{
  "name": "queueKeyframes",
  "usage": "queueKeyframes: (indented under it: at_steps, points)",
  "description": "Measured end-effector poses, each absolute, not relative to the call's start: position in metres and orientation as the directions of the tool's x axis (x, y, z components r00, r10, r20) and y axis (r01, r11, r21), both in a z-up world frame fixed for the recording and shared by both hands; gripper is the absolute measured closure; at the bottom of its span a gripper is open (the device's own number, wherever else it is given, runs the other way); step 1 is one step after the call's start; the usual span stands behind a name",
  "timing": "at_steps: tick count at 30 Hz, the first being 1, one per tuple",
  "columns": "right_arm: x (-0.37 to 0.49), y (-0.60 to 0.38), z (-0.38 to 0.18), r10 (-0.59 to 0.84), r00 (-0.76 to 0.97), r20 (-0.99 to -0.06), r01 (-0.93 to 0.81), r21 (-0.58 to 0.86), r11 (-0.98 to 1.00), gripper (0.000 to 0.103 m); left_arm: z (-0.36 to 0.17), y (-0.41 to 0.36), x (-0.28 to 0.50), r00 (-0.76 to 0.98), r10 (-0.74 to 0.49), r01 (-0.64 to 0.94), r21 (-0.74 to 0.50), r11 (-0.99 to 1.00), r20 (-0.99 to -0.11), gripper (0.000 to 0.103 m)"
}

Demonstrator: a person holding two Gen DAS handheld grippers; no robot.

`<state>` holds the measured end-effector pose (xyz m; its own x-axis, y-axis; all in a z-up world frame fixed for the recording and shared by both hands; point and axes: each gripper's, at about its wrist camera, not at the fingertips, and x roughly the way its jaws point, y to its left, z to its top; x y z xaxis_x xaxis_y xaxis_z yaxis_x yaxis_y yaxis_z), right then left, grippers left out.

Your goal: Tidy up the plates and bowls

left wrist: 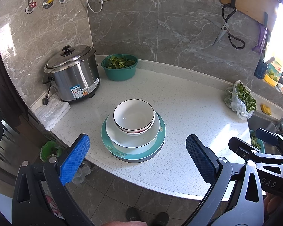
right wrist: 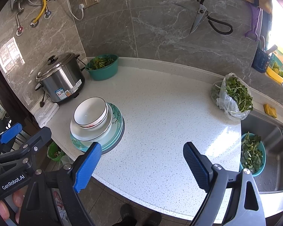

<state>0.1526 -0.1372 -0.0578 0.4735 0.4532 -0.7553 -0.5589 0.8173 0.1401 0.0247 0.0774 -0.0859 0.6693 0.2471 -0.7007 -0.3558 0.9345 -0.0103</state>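
Note:
One stack stands on the white speckled counter. A white bowl with a dark rim sits in a second bowl with a red pattern, on a white plate, on teal plates. The stack also shows in the right wrist view, with the top bowl over the teal plates. My left gripper is open and empty, held above the stack's near edge. My right gripper is open and empty, to the right of the stack above bare counter.
A steel rice cooker and a folded white towel stand at the back left. A teal basin of greens is behind. A bag of greens lies at the right, next to the sink holding a teal basket.

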Motion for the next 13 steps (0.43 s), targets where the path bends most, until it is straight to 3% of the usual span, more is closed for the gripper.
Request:
queueKeyframes:
  at_steps: [13]
  points:
    - [0.1528, -0.1372, -0.0592, 0.454, 0.470, -0.757, -0.561, 0.141, 0.816, 0.013, -0.0847, 0.0776, 0.0247, 0.680, 0.249, -0.351, -0.008, 0.937, -0.690, 0.000]
